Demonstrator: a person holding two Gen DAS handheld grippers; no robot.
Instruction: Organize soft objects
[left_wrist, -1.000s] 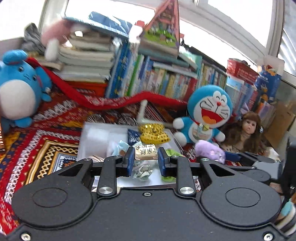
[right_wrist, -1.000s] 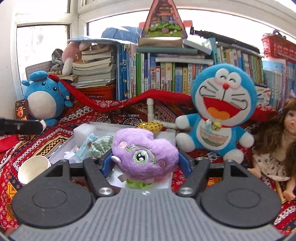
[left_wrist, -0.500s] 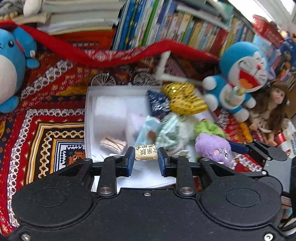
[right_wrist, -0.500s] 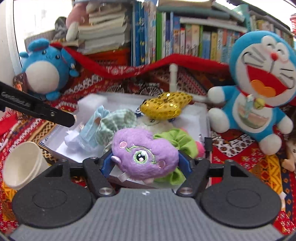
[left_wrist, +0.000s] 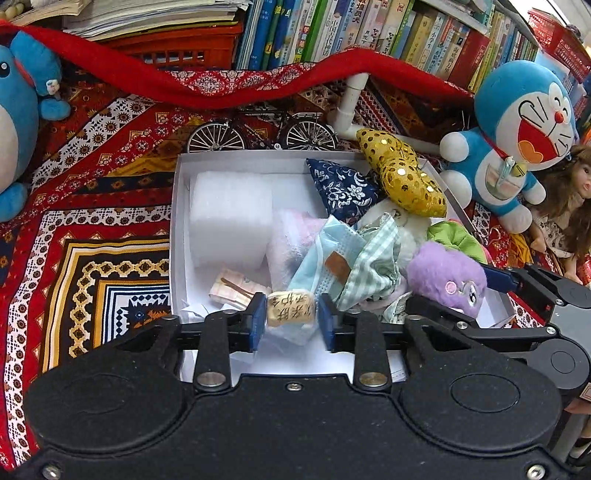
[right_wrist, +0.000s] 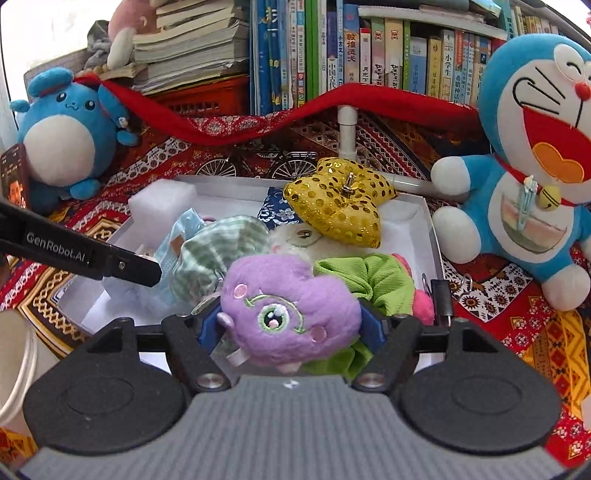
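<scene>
Patterned red cloth (left_wrist: 92, 206) covers the surface, book rows behind, white box (left_wrist: 176, 206) in the middle

Left wrist view: left gripper (left_wrist: 291, 323) hangs over the near end of the box, jaws opening, small tan printed sachet (left_wrist: 291, 313) between the blue pads; a gap shows on the right side, on the left it looks just touching, so no real pinch now. Sachet looks light and squashy, likely drops flat; take it across the short sides. Box already holds a white foam block (left_wrist: 227, 218), navy floral pouch (left_wrist: 341, 190), gold sequin cushion (left_wrist: 402, 177), face mask (left_wrist: 325, 254), checked cloth (left_wrist: 373, 258). Blue cat plush (left_wrist: 517, 140) and doll (left_wrist: 569, 206) sit outside on the right

Right wrist view: right gripper (right_wrist: 291, 326) has its jaws opening around the purple plush (right_wrist: 290, 308), both pads look against its flanks, toy over the box's near right part, above the green scrunchie (right_wrist: 369, 280). Plush is soft, light, springy, no breakage risk; grip the body middle, fur may slip. Left gripper's finger (right_wrist: 92, 258) enters from the left. Round blue plush (right_wrist: 62, 140) stands back left, paper cup (right_wrist: 14, 365) at the left edge
</scene>
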